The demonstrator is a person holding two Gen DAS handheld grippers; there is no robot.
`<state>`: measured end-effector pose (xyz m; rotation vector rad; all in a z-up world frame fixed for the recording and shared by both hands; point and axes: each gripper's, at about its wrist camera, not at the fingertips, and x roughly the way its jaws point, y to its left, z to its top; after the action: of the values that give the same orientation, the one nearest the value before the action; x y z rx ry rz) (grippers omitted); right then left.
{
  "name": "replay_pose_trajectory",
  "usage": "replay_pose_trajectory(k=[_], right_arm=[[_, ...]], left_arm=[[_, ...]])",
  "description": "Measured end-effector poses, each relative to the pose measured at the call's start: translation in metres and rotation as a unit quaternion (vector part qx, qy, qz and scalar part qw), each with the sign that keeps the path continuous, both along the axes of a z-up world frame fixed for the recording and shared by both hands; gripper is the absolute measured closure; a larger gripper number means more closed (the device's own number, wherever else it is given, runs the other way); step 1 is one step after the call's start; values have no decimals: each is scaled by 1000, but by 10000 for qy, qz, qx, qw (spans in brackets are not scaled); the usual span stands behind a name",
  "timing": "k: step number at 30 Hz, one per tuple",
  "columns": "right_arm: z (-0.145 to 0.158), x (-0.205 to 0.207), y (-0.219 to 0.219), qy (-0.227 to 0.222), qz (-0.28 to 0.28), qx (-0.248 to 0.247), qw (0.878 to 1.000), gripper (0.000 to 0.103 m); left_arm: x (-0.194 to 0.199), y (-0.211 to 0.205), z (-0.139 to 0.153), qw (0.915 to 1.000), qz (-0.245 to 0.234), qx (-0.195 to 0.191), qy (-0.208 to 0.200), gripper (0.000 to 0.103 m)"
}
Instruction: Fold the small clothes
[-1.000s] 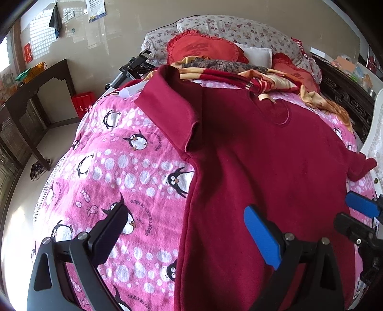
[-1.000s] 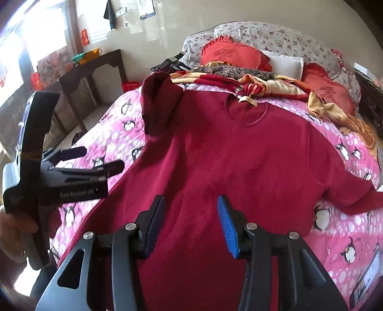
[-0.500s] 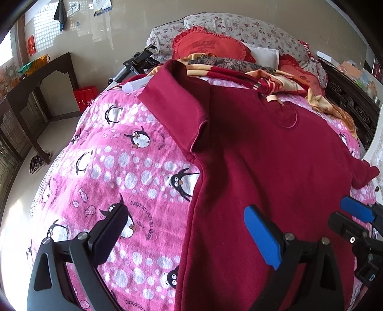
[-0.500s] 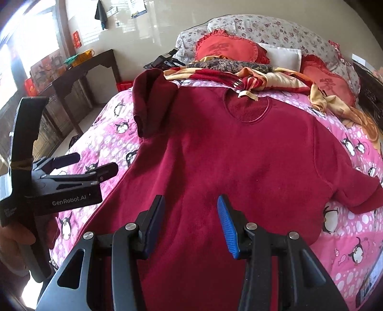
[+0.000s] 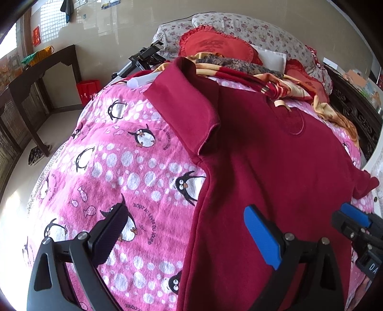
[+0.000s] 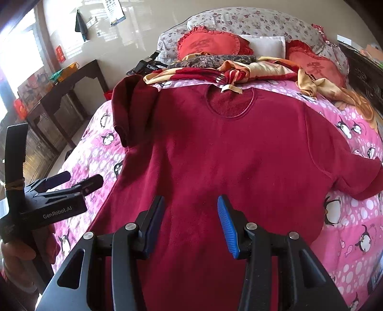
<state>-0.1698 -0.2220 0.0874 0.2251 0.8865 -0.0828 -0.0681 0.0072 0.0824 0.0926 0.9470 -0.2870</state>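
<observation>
A bed covered by a pink penguin blanket (image 6: 354, 241) carries everything; a dark red shirt (image 6: 229, 155) lies spread on it. Rumpled cloths (image 6: 263, 69) and red cushions (image 6: 208, 44) sit at its head.

The left gripper (image 5: 189, 232) is tilting downward, jaws spread wide and gripping nothing. The right gripper (image 6: 191, 220) is tilting downward alongside it, jaws parted and empty.

Left wrist view looking steeply down from close above the bed's (image 5: 134, 153) left side, right wrist view likewise over the middle, both facing the pillows (image 6: 251, 21), sharing the red sweater (image 5: 275, 167) and the headboard end.
</observation>
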Motion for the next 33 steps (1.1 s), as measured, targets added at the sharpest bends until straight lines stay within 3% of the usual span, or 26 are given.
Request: replay_pose_trajectory(k=[21,33], right_arm=[[-10,6,-11,148,-176,56,9997,87],[-24,21,-17,309,-185,252,9990,87]], left_arm=[[11,-6,-5,9999,71,89,-26,3],[55,-18,-12,9996,209,-32,-196,3]])
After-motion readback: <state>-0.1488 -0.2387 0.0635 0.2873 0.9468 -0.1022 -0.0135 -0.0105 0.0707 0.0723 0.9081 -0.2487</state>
